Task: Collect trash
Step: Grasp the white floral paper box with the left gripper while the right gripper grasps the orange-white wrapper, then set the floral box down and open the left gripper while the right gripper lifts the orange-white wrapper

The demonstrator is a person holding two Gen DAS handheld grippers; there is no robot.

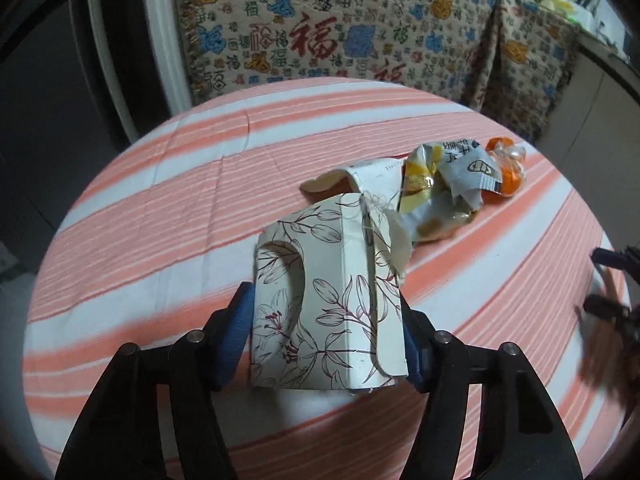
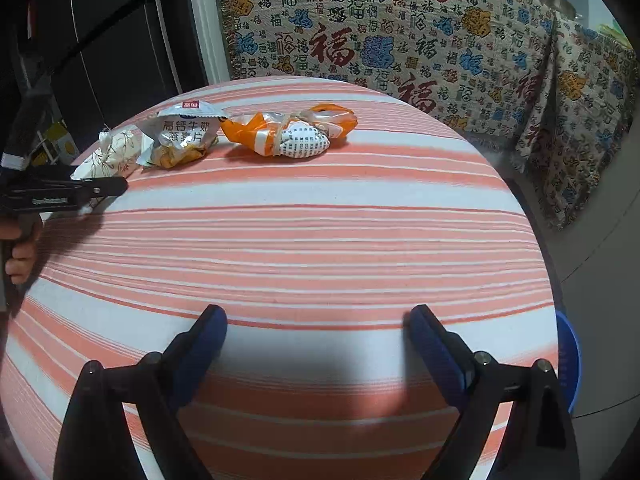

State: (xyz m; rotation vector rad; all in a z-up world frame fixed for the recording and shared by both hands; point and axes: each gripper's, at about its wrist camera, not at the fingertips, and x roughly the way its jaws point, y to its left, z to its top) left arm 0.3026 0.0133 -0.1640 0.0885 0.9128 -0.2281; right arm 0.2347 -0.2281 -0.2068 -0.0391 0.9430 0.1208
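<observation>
The table (image 2: pixel 320 240) has a pink and white striped cloth on it. Its round edge curves away at the far side and on the right. Most of the cloth is bare, so there is lots of room in the middle and on the near side. Behind the table hangs a patterned blanket (image 2: pixel 400 40) with red and blue signs on it. A blue stool (image 2: pixel 570 364) peeks out past the right edge.

The left gripper (image 1: pixel 326 340) squeezes a flowery paper box (image 1: pixel 320 300) between its two blue pads. The box sits on the near left part of the table. Its long side runs from near to far, leaning a little to the right. It is cream with thin purple leaves and flowers drawn on it. It is bent and crushed, and a curved hole is cut in its left side. A thin string is tied at its far end.

Just past the box lies a crinkled silver and yellow snack bag (image 1: pixel 448 188). An orange wrapper (image 2: pixel 292 132) lies a bit to the right of that.

The right gripper (image 2: pixel 318 340) has its jaws wide apart over bare cloth, with nothing between them.
</observation>
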